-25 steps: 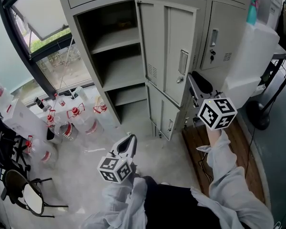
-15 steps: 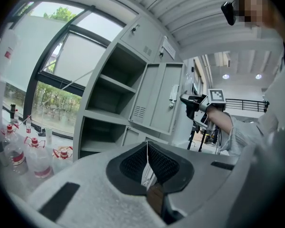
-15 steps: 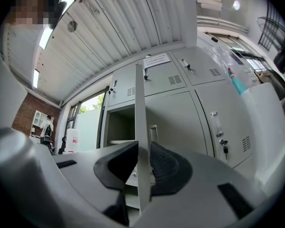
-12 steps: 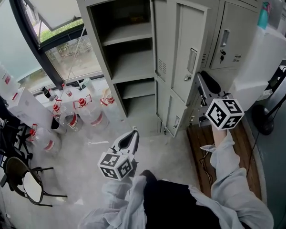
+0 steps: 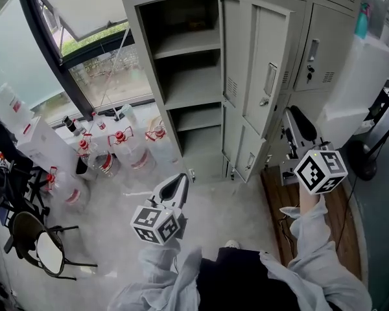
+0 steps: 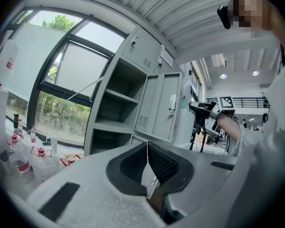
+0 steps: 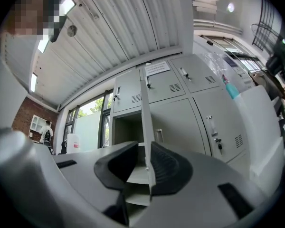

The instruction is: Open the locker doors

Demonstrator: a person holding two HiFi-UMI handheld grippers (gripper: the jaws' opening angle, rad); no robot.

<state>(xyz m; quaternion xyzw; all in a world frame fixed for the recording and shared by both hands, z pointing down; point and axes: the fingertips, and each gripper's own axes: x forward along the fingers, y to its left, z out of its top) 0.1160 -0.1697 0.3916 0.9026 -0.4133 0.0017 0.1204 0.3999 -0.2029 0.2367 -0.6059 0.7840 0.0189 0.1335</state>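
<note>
Hanging wide open, the upper locker door (image 5: 256, 57) sits at the top centre of the head view, swung out to the right of its compartment with its handle facing the room. Just below it the lower locker door (image 5: 242, 149) stands open at the same angle. Left of the doors, the bared locker (image 5: 142, 57) shows its grey shelves (image 5: 189, 44) stacked one above another. To the right of the open doors, a closed door (image 5: 321, 47) carries a handle and a lock. The right tongs (image 5: 297, 123) are held at the middle right of the frame, near the open doors but clear of them. Their jaws are apart and grip nothing. In the right gripper view the edge of the open door lines up in the gap, well beyond the pads. The left tongs (image 5: 174, 188) hang low in the centre over the grey floor (image 5: 227, 206), pointing toward the locker, pads pressed together at the tips with nothing between them. Clear bottles (image 5: 120, 149) with red caps crowd the floor at the middle left, under a window (image 5: 84, 18). A dark chair (image 5: 35, 251) sits in the lower left corner. At the far right stands a white tank (image 5: 360, 76) with a teal bottle (image 5: 362, 19) on top.
</note>
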